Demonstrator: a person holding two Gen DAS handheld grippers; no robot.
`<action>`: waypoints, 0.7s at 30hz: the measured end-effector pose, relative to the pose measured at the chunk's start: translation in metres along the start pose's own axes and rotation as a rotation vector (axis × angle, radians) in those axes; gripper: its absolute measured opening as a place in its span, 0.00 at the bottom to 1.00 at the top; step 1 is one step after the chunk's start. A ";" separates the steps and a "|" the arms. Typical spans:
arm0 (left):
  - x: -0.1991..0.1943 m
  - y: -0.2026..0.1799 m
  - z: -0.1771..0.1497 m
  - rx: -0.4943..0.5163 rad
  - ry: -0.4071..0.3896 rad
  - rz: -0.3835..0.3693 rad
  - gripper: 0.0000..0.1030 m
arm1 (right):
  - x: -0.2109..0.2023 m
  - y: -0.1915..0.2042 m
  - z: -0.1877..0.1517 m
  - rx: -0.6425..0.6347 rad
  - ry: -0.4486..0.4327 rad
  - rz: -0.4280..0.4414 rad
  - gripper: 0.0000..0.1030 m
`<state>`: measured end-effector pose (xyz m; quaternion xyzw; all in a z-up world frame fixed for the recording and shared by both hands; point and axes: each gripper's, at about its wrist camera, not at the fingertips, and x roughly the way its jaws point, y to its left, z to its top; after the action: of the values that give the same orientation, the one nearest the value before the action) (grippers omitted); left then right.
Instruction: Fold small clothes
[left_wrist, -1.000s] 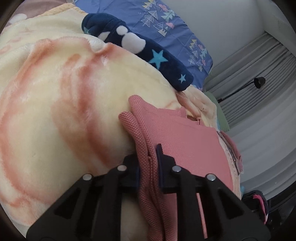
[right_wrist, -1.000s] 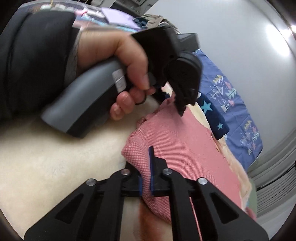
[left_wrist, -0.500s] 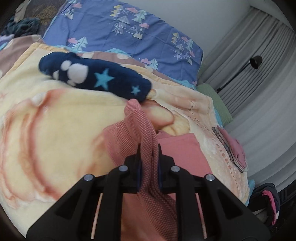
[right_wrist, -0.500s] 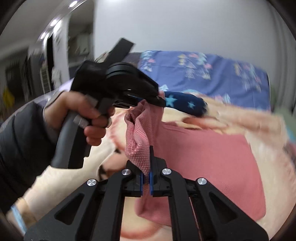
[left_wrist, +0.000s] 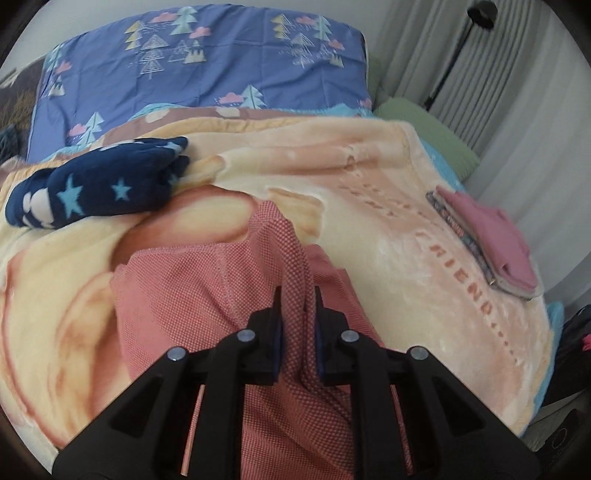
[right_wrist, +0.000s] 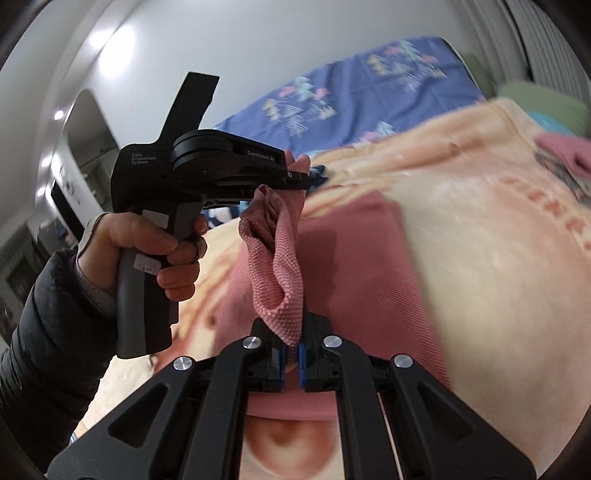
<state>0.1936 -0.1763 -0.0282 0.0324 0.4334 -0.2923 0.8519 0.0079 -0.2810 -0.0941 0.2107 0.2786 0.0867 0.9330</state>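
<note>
A cream and peach blanket (left_wrist: 388, 206) covers the bed, with a navy star-print garment (left_wrist: 96, 192) near the blue pillow (left_wrist: 207, 59) and a folded pink stack (left_wrist: 487, 240) at the far right edge. The red mesh garment (left_wrist: 177, 291) lies partly on the blanket in the middle, one edge raised off it: the left gripper (left_wrist: 297, 314) is clamped on a bunched ridge of it, and the right gripper (right_wrist: 291, 347) is clenched on a neighbouring bit of that edge. This looks like mid-fold, so the next move probably calls for carrying the raised edge over the flat part, both grips level, then letting go.
</note>
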 end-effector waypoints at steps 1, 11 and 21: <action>0.010 -0.010 0.000 0.029 0.022 0.026 0.13 | 0.001 -0.006 -0.001 0.016 0.007 0.006 0.04; 0.057 -0.050 0.004 0.168 0.065 0.153 0.06 | 0.014 -0.050 -0.018 0.206 0.072 0.087 0.04; 0.052 -0.058 0.018 0.176 -0.008 0.239 0.05 | 0.010 -0.056 -0.015 0.249 0.027 0.093 0.04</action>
<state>0.1995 -0.2540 -0.0453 0.1571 0.3958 -0.2255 0.8763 0.0101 -0.3232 -0.1348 0.3365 0.2894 0.0975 0.8908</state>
